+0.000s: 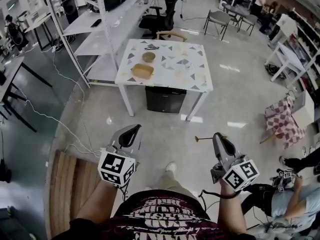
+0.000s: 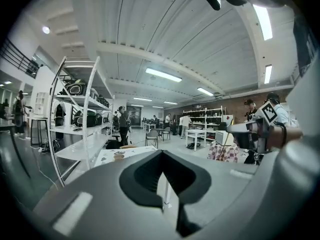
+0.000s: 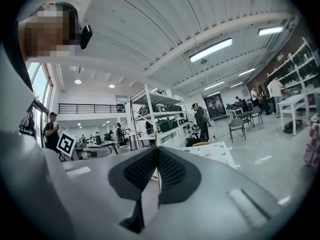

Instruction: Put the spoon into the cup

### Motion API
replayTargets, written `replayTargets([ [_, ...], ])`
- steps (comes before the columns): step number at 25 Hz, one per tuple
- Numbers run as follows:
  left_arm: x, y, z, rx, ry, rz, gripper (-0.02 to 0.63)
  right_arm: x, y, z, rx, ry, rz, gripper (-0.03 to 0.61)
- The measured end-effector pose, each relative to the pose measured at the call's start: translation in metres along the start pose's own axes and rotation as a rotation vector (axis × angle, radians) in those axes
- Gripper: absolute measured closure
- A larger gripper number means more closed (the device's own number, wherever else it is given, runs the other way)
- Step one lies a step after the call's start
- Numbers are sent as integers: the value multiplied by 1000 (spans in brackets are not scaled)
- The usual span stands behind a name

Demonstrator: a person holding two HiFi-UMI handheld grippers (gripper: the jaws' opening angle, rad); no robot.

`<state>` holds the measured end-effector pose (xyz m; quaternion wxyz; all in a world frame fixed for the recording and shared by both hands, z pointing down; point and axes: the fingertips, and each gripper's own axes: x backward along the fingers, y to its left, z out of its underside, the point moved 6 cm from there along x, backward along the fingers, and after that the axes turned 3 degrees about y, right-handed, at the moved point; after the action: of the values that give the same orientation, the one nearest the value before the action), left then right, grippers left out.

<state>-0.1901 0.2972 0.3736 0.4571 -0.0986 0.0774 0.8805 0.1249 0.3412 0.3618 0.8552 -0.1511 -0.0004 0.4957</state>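
I stand on the floor some way from a white table point(image 1: 170, 79) with triangle patterns. On it are a small brown cup point(image 1: 148, 57) and a tan tray point(image 1: 142, 71). My right gripper point(image 1: 218, 136) is shut on a thin wooden spoon point(image 1: 204, 138) that sticks out to the left. In the right gripper view the spoon point(image 3: 156, 136) shows as a narrow strip pinched between the pads of the right gripper point(image 3: 156, 151). My left gripper point(image 1: 134, 129) is shut with nothing in it. In the left gripper view its pads point(image 2: 150, 171) meet, and the cup point(image 2: 118, 155) is small and far.
A black box point(image 1: 166, 100) sits under the table and a chair point(image 1: 170, 35) stands behind it. A white shelving rack point(image 1: 100, 24) runs along the left. A wooden pallet point(image 1: 70, 184) and cables lie at my left. A checked seat point(image 1: 282, 121) and a crouching person point(image 1: 295, 194) are on the right.
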Motion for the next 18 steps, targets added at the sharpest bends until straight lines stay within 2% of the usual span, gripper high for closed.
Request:
replayTargets([
  [5, -32, 12, 2, 13, 22, -8, 614, -24, -24, -4, -15, 4, -9, 546],
  [18, -106, 20, -7, 22, 53, 37, 614, -64, -72, -18, -50, 14, 0, 546],
])
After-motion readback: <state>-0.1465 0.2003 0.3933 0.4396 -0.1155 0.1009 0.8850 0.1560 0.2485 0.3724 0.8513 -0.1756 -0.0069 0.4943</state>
